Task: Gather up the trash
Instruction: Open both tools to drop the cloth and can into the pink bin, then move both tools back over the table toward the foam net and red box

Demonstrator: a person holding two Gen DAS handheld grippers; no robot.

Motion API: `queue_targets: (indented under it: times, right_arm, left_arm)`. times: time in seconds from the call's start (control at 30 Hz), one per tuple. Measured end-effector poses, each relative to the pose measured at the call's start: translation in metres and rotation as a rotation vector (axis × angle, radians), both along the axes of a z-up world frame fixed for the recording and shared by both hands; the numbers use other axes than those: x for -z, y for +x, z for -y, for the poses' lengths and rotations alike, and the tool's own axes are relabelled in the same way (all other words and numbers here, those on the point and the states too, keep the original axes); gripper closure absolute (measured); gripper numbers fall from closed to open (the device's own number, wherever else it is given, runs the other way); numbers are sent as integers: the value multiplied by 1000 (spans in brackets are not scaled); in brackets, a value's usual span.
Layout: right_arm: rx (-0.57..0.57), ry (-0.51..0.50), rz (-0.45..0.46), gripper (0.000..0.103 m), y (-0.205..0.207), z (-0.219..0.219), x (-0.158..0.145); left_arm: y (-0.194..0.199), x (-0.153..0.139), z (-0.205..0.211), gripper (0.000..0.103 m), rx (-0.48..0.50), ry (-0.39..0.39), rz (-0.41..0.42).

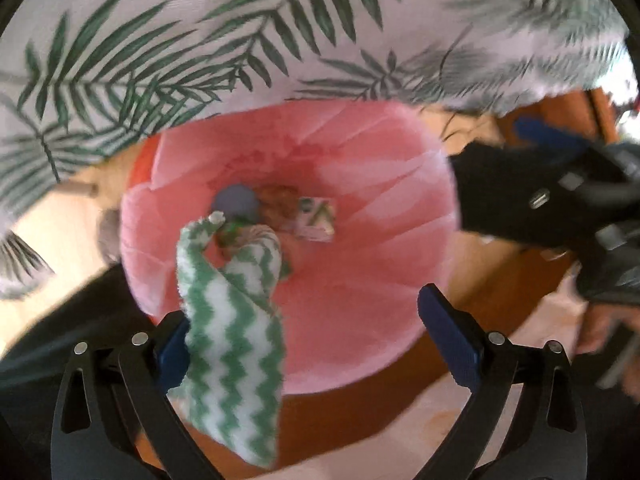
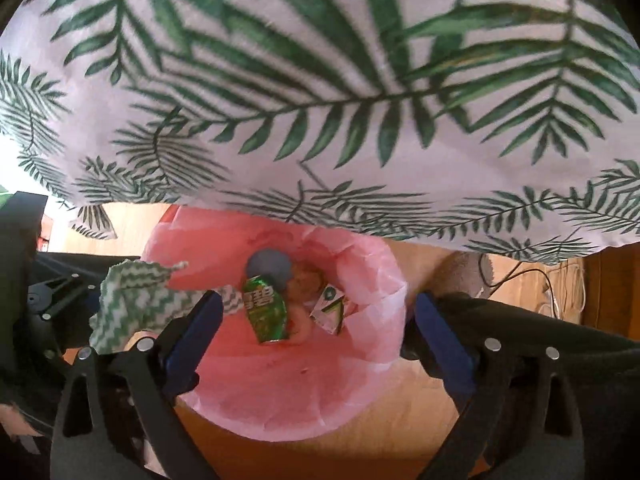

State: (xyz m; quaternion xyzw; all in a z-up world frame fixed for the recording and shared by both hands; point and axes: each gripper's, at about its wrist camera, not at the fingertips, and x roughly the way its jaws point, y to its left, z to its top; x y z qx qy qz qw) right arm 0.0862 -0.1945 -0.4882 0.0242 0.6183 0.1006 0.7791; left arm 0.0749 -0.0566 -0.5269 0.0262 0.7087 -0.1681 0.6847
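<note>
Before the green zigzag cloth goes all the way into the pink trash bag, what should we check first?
1. Left gripper open: ok, its jaws stand wide apart.
2. Green zigzag cloth free of the gripper: cannot tell; it lies against the left finger, and blur hides any snag.
3. Cloth over the pink trash bag: ok, its far end hangs inside the opening.
4. Right gripper out of the way: ok, it is open, holds nothing and sits above the bag.
5. Room in the bag: ok, only a green can, a small carton and a grey round thing show at the bottom.
6. Leaf-print tablecloth clear of the opening: ok.
</note>
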Motion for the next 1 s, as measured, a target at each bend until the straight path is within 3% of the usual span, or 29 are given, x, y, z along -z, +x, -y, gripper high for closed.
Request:
queue_targets:
  times: [0.2,0.47,0.67,0.8,1.0]
  right_arm:
    - [26,-37,-1,7,0,7,2]
    - [51,-40,-14,8,-1,10,6]
    - [32,-73,-2,5,-1,7,4]
    - [31,-170,23,5,-4,0,1]
    - [13,-168,91,5,-17,2,-27]
  left_arm:
    - [-6,3,21,6,154,171,79]
    - [-13,2,32,6,269,252,130]
    - [-17,-9,28,6,262,257,165]
    - [-16,-21,24,6,237,276,190]
    - [-25,-89,9,6,141,255,328]
